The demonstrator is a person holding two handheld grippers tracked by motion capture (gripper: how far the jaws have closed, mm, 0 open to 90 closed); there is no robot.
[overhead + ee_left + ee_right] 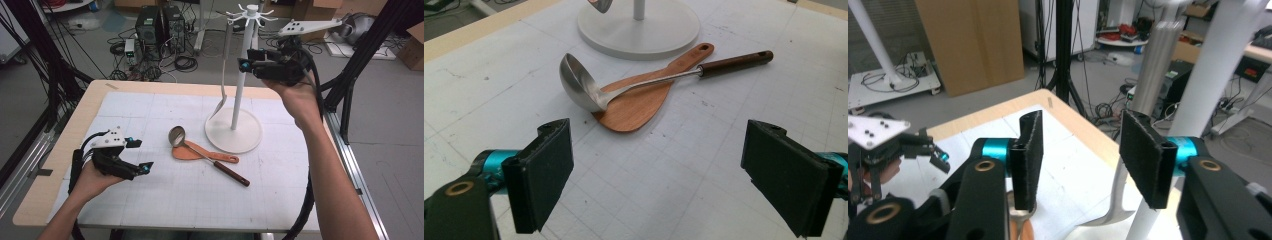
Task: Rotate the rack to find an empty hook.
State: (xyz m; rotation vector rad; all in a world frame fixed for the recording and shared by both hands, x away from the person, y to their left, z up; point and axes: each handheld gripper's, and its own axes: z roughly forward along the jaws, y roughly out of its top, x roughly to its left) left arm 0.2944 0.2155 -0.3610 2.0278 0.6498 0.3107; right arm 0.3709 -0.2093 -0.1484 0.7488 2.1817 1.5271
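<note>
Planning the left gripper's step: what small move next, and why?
Probably ease the open left gripper forward and down toward the steel ladle with the dark wooden handle. It lies free across the flat wooden spatula, straight ahead of the wide-apart jaws.

Left gripper [142,155] and right gripper [243,64]: black bodies with turquoise collars behind flat, black, felt-like fingers [546,172]. Brass-coloured screw eyelets mark the black linkages. Each carries a grey three-cornered plate [309,26] with dark holes and trails a thick black cable [306,205]. Forearms bare, no sleeves.
</note>
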